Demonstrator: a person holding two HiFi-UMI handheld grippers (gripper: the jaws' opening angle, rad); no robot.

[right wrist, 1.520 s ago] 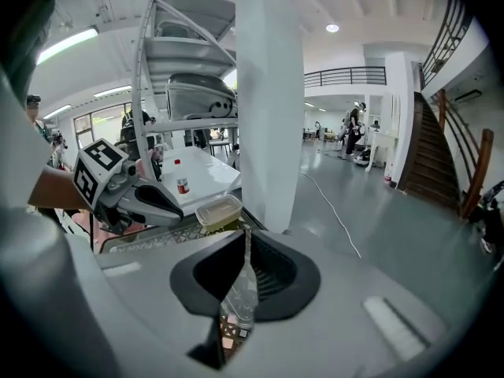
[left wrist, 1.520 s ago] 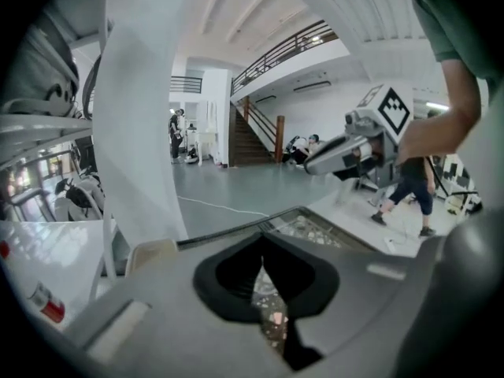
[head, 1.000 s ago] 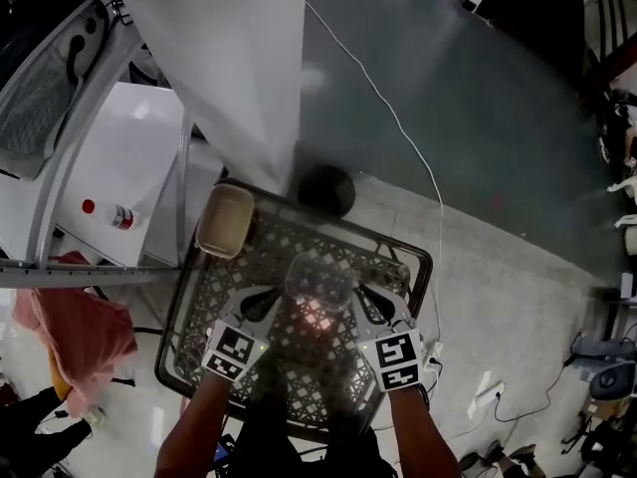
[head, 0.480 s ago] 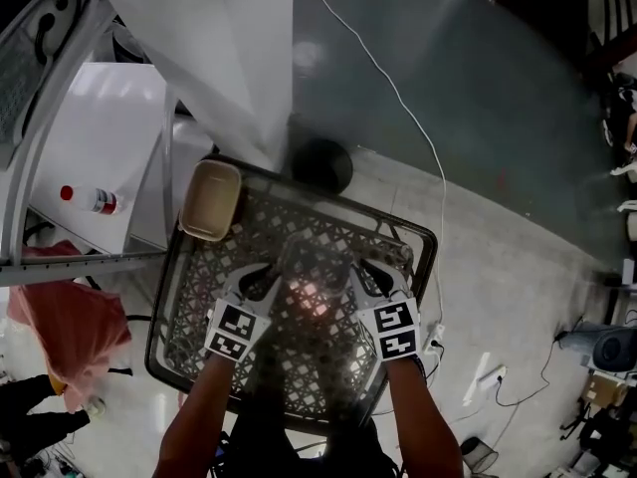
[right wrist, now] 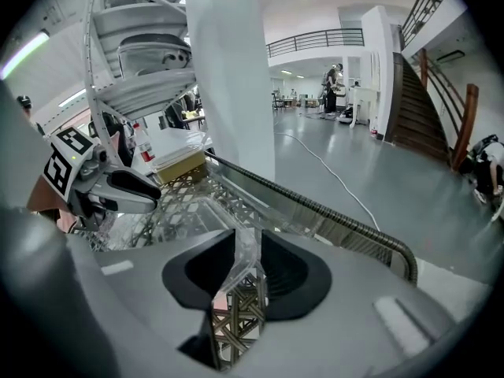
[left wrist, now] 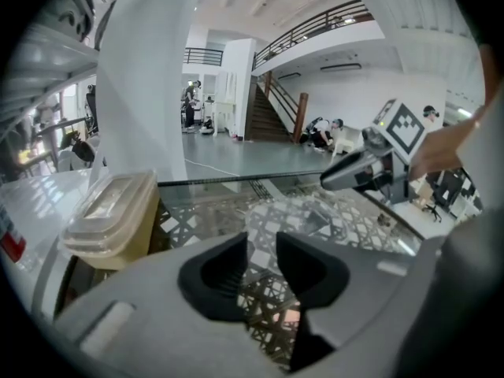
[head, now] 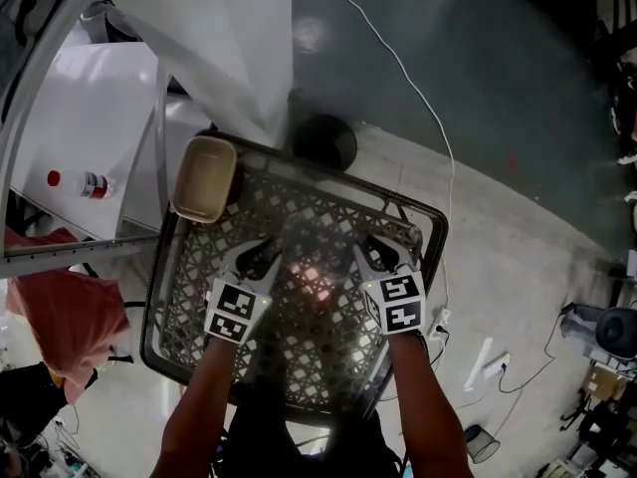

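A clear plastic container (right wrist: 206, 211) lies low over the lattice-patterned glass table (head: 426, 212), between my two grippers. My right gripper (right wrist: 246, 268) is shut on its thin clear rim, at the container's right side (head: 328, 257). My left gripper (left wrist: 262, 260) stands open at the container's left; only the table's lattice shows through its gap. In the head view the left gripper (head: 261, 257) and right gripper (head: 373, 252) face each other over the table's middle. A tan lidded container (head: 204, 177) sits at the table's far left corner (left wrist: 110, 219).
A white column (head: 229, 38) rises just beyond the table. To the left are a white table with a red-capped bottle (head: 85, 182), a metal rack and a pink cloth (head: 60, 307). A black round object (head: 323, 142) and a cable (head: 418, 98) lie on the floor.
My left gripper has opened and let go of the clear container's rim. The container has come down toward the table top, and the right gripper still grips it.
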